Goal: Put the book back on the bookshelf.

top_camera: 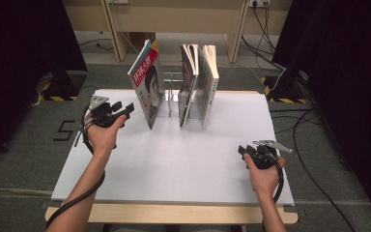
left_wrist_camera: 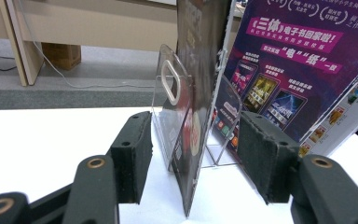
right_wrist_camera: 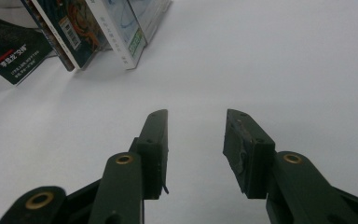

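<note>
Left hand-held gripper: my jaws apart, nothing clamped | magazine: far-left on bench, leaning upright in clear rack, just right of jaws | right hand-held gripper: apart, farther off.

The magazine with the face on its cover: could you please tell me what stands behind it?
Behind the leaning magazine, a clear rack and two more upright books. The cover hides the rack's nearest divider.

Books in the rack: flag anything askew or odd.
The leftmost book leans hard to the left against the clear rack, its foot on the table, while the two books to its right stand near upright.
</note>
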A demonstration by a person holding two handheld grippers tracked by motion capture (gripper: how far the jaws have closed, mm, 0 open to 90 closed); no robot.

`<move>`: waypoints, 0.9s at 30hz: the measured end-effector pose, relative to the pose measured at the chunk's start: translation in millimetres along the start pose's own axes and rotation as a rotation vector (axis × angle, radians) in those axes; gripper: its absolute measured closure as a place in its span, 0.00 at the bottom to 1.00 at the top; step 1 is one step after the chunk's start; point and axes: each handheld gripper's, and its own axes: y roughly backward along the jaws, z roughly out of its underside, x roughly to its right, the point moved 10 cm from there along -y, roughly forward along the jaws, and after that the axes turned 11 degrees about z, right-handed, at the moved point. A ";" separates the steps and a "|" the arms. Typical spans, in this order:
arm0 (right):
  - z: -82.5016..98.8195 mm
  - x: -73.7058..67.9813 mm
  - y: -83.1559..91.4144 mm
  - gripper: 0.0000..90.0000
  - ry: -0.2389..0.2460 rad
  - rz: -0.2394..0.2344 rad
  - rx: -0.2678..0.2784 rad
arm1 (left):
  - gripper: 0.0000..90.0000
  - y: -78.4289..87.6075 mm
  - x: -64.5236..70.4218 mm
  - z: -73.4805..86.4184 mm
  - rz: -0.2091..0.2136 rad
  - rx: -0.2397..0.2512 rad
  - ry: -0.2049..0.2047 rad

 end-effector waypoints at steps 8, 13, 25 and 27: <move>0.0 -0.4 0.7 0.67 -0.006 0.002 -0.002 | 0.49 8.9 -8.9 6.9 -0.012 -0.001 0.017; -0.1 -0.1 0.7 0.67 -0.006 0.002 -0.001 | 0.49 16.0 -14.9 15.1 -0.023 -0.012 0.016; 0.3 -0.6 0.9 0.67 -0.007 0.002 -0.003 | 0.48 27.8 -22.7 28.8 -0.031 -0.026 0.028; 0.3 -0.6 0.9 0.67 -0.006 0.002 -0.003 | 0.48 29.5 -23.7 31.7 -0.031 -0.030 0.029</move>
